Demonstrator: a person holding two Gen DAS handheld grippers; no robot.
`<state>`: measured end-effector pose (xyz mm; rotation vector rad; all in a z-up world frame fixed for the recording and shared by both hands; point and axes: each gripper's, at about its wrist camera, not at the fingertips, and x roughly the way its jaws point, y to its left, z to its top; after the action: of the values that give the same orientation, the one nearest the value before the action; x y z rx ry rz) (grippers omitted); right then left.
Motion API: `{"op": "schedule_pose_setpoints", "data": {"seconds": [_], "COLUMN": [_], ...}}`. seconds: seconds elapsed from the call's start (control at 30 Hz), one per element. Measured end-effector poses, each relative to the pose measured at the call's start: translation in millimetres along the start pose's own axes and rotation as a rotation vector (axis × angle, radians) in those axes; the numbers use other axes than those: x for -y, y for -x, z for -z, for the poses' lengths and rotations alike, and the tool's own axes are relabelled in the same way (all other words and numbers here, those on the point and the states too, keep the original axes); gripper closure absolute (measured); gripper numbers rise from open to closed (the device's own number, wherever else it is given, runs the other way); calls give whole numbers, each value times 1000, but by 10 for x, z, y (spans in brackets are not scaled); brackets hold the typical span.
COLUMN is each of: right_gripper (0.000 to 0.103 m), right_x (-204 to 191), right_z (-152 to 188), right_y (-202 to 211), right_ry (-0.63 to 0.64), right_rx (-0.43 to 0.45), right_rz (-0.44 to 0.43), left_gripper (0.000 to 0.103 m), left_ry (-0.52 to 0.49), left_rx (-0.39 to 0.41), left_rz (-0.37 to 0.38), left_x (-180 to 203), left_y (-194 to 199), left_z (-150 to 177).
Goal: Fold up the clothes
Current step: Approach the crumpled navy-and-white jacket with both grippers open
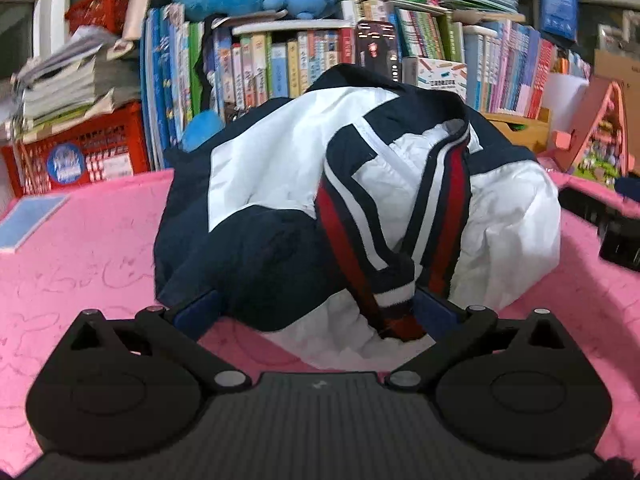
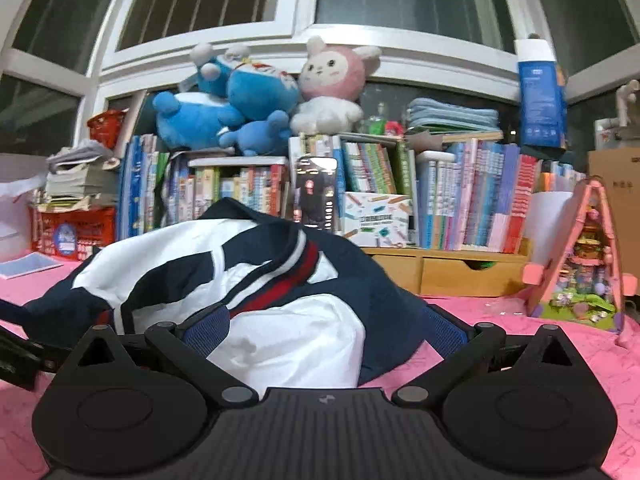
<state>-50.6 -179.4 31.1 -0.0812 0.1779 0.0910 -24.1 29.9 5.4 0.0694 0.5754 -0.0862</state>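
Note:
A crumpled jacket [image 1: 280, 184], navy and white with red and white striped trim, lies heaped on the pink tabletop [image 1: 80, 248]. My left gripper [image 1: 316, 304] sits at the heap's near edge with its jaws wide. Its blue-padded fingers [image 1: 200, 306] reach under the navy cloth, which hides the tips. The same jacket [image 2: 288, 336] fills the right wrist view. There my right gripper [image 2: 324, 322] stands wide too, and a white fold bulges between its blue pads [image 2: 206, 330] without being pinched. A black part at the left edge looks like the left gripper [image 2: 18, 354].
Rows of books [image 2: 472, 196] and plush toys [image 2: 240, 100] line the back under a window. A red crate [image 1: 84, 156] stands back left and a blue booklet [image 1: 30, 216] lies on the left. A wooden drawer unit [image 2: 460, 272] and a pink toy house [image 2: 580, 256] stand at right.

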Motion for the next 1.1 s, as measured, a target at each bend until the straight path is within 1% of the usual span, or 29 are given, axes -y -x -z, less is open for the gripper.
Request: {"op": "schedule_pose_setpoints", "data": {"seconds": [0.13,0.27,0.37,0.43,0.5,0.57,0.63,0.67,0.83,0.93,1.0,1.07,1.1], "right_gripper": [0,0,0,0,0,2,4,4,3,3,3,3,3], "right_x": [-35,39,115,148,191,219,235,226,52,-87,-226,-326,-347], "right_z": [19,47,78,87,84,75,51,31,-108,-207,-295,-411,-488], "right_y": [31,50,40,12,-14,-28,-38,-37,-127,-247,-367,-539,-676], "right_ry": [95,27,-12,-19,-43,-87,-120,-118,-14,10,65,104,104], "right_rx": [-126,-236,-275,-302,-353,-402,-428,-429,-393,-375,-350,-327,-318], "right_rz": [-30,-97,-77,-61,-66,-117,-158,-165,-127,-154,-153,-127,-111], "left_gripper": [0,0,0,0,0,0,0,0,0,0,0,0,0], "left_ry": [69,73,66,71,71,58,43,40,43,60,73,97,98], "left_rx": [-40,-34,-39,-46,-57,-65,-68,-70,-85,-96,-107,-106,-105], "left_rz": [10,-18,-52,-60,-68,-88,-112,-118,-121,-118,-113,-104,-105], "left_x": [-114,-146,-161,-192,-216,-225,-227,-233,-260,-279,-288,-304,-303], "left_y": [72,107,83,57,25,-8,-36,-51,-133,-204,-262,-278,-280], "left_z": [-50,-32,-17,-10,-5,2,17,22,65,114,175,199,200]}}
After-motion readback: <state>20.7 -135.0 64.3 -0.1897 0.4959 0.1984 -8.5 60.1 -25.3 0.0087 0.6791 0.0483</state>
